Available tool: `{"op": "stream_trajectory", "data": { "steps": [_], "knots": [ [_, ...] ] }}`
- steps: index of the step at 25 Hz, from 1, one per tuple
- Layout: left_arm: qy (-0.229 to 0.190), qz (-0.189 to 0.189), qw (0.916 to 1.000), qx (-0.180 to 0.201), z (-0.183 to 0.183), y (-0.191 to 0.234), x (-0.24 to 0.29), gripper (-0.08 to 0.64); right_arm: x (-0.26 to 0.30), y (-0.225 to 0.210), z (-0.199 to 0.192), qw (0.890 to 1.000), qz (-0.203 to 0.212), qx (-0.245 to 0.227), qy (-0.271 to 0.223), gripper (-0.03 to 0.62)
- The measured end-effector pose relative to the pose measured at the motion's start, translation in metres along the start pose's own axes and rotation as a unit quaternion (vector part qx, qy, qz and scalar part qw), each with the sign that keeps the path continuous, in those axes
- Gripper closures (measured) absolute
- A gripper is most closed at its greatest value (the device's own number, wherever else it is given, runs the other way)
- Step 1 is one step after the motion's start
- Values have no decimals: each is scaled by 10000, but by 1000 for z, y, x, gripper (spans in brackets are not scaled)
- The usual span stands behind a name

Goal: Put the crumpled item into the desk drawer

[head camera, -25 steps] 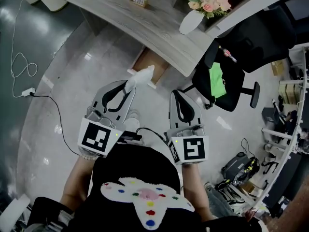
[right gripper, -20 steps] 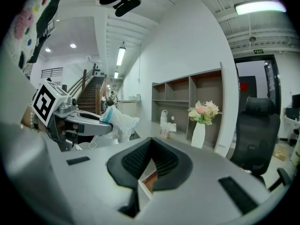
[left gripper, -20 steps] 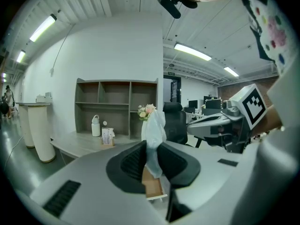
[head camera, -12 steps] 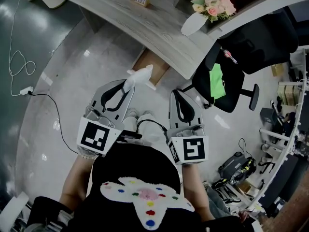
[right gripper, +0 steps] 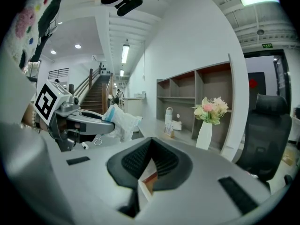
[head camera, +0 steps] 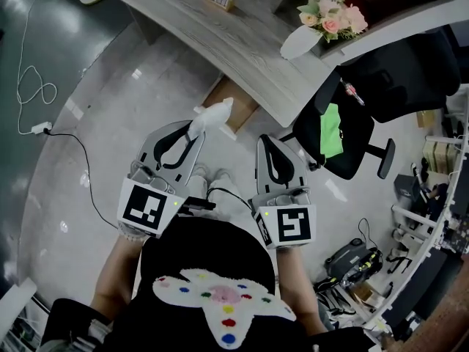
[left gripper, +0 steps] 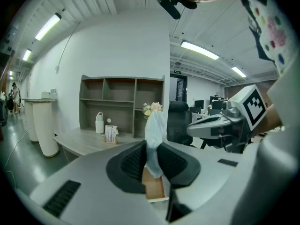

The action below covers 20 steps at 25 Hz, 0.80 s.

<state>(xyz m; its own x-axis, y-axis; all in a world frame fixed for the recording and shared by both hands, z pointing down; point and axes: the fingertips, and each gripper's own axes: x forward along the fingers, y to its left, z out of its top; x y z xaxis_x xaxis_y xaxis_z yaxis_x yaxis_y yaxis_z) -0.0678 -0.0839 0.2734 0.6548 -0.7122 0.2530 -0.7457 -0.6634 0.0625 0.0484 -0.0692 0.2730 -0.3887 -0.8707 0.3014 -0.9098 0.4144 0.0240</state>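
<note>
Head view, with the two gripper views. Your left claw is clamped on the crumpled white item. The item stands up out of the pads, and its free end reaches past the claw tips. The grip is the same as one second ago, with the same part of the item showing.

Your right claw is closed tip to tip with nothing between the pads. It is held level beside the left one, in the same place in the view as before.

The item is in the air in front of the table, not yet in the open wooden drawer. That drawer shows just past the item under the table edge.

What has changed is the background. The table, the white vase with its flowers and the black office chair have slid slightly up and to the right. The cable on the floor has shifted with them.

Your shoes now show between the two grippers, where one second ago only one showed.
</note>
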Motion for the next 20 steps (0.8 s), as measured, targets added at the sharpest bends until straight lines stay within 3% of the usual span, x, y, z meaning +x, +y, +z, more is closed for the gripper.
{"op": "stream_trajectory", "data": {
  "steps": [15, 20],
  "knots": [
    [273, 299, 9991, -105, -22, -5, 11, 488, 7, -14, -29, 9995, 275, -42, 165, 588],
    [420, 236, 9988, -33, -37, -11, 19, 488, 11, -18, -46, 9989, 374, -56, 276, 588]
  ]
}}
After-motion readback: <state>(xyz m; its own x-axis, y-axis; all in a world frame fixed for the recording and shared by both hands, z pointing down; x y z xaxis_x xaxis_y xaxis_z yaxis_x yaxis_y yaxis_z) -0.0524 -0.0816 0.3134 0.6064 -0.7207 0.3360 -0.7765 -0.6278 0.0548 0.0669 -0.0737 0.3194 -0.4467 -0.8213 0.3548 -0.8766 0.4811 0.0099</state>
